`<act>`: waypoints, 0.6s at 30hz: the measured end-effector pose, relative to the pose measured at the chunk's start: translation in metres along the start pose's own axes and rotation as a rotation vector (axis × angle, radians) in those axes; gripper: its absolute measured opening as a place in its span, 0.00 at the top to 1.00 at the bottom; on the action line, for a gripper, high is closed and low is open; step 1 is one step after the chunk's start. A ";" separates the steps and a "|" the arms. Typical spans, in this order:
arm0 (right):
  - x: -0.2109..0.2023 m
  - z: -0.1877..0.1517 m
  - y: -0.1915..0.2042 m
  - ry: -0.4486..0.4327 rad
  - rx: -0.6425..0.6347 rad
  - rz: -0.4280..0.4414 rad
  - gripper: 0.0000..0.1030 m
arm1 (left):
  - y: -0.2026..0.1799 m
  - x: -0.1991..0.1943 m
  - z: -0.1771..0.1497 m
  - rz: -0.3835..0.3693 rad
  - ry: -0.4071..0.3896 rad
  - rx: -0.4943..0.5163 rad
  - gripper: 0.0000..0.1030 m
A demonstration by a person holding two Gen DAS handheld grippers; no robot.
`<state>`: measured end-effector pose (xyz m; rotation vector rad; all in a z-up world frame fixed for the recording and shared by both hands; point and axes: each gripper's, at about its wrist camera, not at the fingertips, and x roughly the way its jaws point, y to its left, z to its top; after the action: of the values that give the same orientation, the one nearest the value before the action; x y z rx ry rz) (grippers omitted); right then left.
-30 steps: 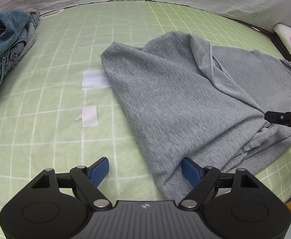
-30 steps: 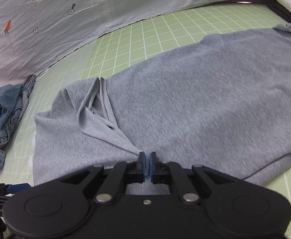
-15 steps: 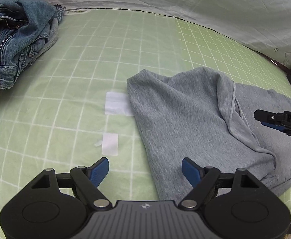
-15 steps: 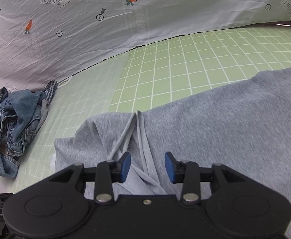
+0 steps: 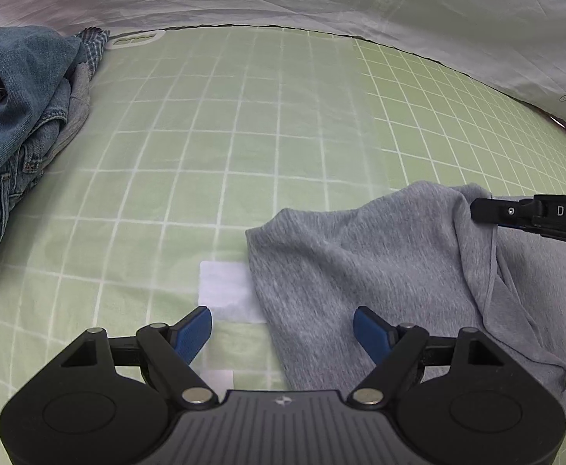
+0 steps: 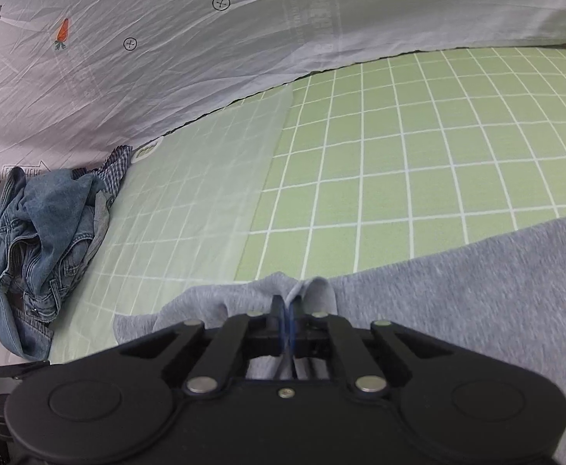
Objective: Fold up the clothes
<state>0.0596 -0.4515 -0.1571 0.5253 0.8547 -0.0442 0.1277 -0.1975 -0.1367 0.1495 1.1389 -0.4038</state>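
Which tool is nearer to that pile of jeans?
Left, I think. The left tool hangs open at the grey garment's near corner, jeans pile to its left; the right tool, farther right, pinches a fold.

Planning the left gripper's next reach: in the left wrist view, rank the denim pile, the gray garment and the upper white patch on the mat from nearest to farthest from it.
From the left gripper:
1. Gray garment: its edge lies between the open fingers, toward the right.
2. White patch: just ahead of the left fingertip, beside the garment's edge.
3. Denim pile: far left, near the mat's back corner.
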 end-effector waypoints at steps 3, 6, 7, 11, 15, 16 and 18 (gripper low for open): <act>-0.004 0.013 -0.011 -0.043 0.029 -0.037 0.98 | 0.003 0.006 0.001 0.003 0.013 0.000 0.21; -0.003 0.021 -0.029 -0.050 0.108 -0.084 0.97 | 0.005 0.007 -0.001 -0.002 0.008 0.006 0.20; -0.004 0.020 -0.030 -0.047 0.103 -0.103 0.94 | 0.004 0.007 -0.002 -0.002 0.007 0.010 0.20; -0.014 0.010 -0.030 -0.050 0.075 -0.148 0.79 | 0.006 0.007 -0.005 -0.002 0.005 0.014 0.20; -0.034 -0.007 -0.020 -0.071 0.042 -0.143 0.70 | 0.006 0.004 -0.011 -0.002 0.004 0.006 0.20; -0.038 -0.012 -0.017 -0.071 0.038 -0.133 0.64 | 0.005 0.003 -0.013 -0.002 0.003 0.006 0.20; -0.044 -0.022 -0.009 -0.069 0.030 -0.114 0.57 | 0.003 0.002 -0.018 -0.006 0.003 0.011 0.20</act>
<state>0.0133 -0.4571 -0.1409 0.5002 0.8165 -0.1784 0.1146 -0.1894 -0.1458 0.1565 1.1407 -0.4154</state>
